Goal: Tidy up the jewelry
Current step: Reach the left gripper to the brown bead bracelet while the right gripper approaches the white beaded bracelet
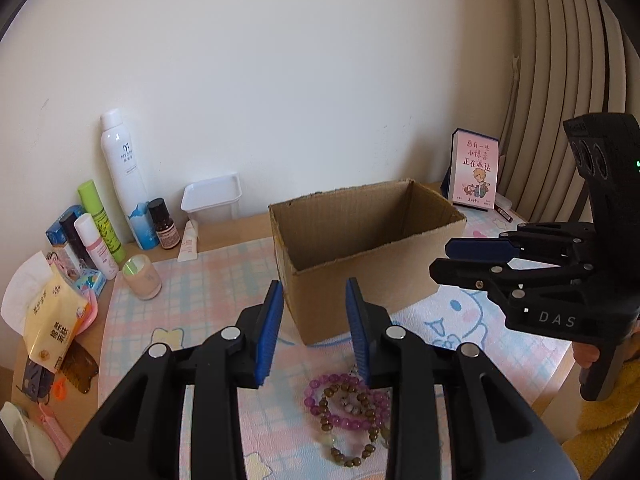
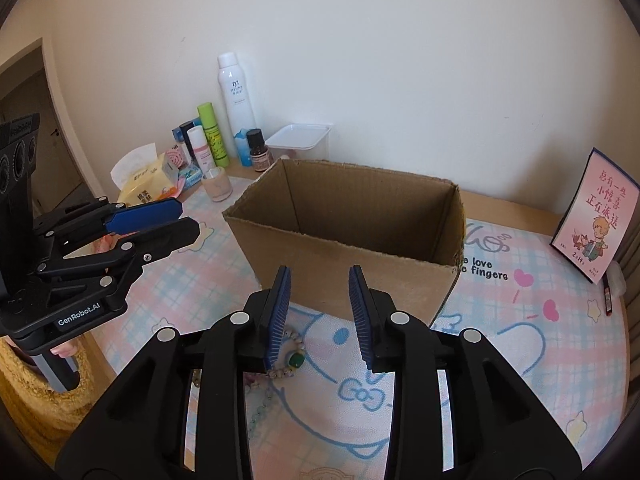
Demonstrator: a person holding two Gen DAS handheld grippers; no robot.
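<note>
An open, empty cardboard box (image 1: 360, 248) stands on the pastel cartoon mat; it also shows in the right wrist view (image 2: 348, 236). A purple bead bracelet (image 1: 344, 420) and a brown bead bracelet (image 1: 352, 460) lie tangled on the mat below my left gripper (image 1: 314, 330), which is open and empty above them. A pale bead bracelet with a green stone (image 2: 294, 356) lies on the mat by the left finger of my right gripper (image 2: 320, 316), which is open and empty. Each gripper shows in the other's view, the right one (image 1: 460, 256) and the left one (image 2: 176, 220).
Bottles (image 1: 120, 176), a tissue pack (image 1: 48, 320), a candle jar (image 1: 142, 278) and a white plastic tub (image 1: 212, 198) crowd the back left by the wall. A pink calendar card (image 1: 476, 172) stands at the back right. The desk edge runs along the left.
</note>
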